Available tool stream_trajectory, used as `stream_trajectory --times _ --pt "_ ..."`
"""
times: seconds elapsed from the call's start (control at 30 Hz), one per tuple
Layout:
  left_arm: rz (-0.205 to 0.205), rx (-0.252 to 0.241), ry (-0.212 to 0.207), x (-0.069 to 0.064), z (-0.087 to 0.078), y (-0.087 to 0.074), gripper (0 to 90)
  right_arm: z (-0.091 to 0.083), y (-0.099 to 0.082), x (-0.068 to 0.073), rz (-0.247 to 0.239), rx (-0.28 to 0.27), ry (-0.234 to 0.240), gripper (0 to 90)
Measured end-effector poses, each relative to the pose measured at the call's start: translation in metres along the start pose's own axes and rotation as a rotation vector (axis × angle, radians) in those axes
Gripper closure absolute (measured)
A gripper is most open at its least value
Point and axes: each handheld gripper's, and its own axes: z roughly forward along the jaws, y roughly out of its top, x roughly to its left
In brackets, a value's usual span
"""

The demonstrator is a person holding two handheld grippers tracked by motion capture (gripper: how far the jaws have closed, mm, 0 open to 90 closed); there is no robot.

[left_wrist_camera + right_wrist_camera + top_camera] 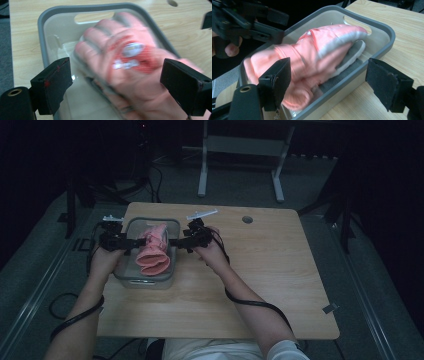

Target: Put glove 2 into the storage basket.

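Two hand-held grippers are working over a pink rubber glove [153, 251] that's lying in a grey plastic tub [176, 226] on the left part of the wooden desk [280, 270]. Glove looks light, floppy and probably a bit slick, so I'd guess it folds and slides rather than keeping any shape; no worry about breaking it. Best bet for a grab would be the cuff edge or a bunched-up fold, not the flat palm. The left hand-held gripper [115, 82] has its jaws spread wide on either side of the glove, pads not pressing on it as far as I can tell (that view is blurry). The right hand-held gripper [329, 82] is wide open too, straddling the near wall of the tub with the glove just beyond, gripping nothing.
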Motion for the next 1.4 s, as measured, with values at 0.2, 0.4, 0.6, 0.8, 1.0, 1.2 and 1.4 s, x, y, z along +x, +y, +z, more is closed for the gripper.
stream_trajectory --times 0.2,0.4,0.6,0.8,1.0,1.2,1.4 --pt "0.036 -0.018 -0.018 -0.013 -0.007 -0.001 9.9 -0.004 -0.005 -0.002 -0.009 0.009 -0.010 20.8" --pt "0.113 -0.053 -0.054 -0.041 -0.014 0.000 9.9 -0.014 -0.013 -0.003 -0.022 0.008 -0.015 20.7" --pt "0.215 -0.102 -0.117 -0.081 -0.021 0.002 10.3 -0.029 -0.020 -0.006 -0.040 0.000 -0.026 20.6" --pt "0.305 -0.123 -0.196 -0.122 -0.021 0.001 10.2 -0.043 -0.027 -0.008 -0.057 -0.008 -0.034 20.2" --pt "0.387 -0.118 -0.241 -0.156 -0.017 -0.010 10.2 -0.059 -0.039 -0.012 -0.064 -0.006 -0.045 20.2" --pt "0.412 -0.087 -0.289 -0.175 -0.005 -0.022 10.1 -0.069 -0.055 -0.017 -0.066 0.010 -0.056 20.2" --pt "0.434 -0.055 -0.310 -0.189 0.010 -0.035 10.2 -0.075 -0.072 -0.024 -0.072 0.024 -0.072 20.3"
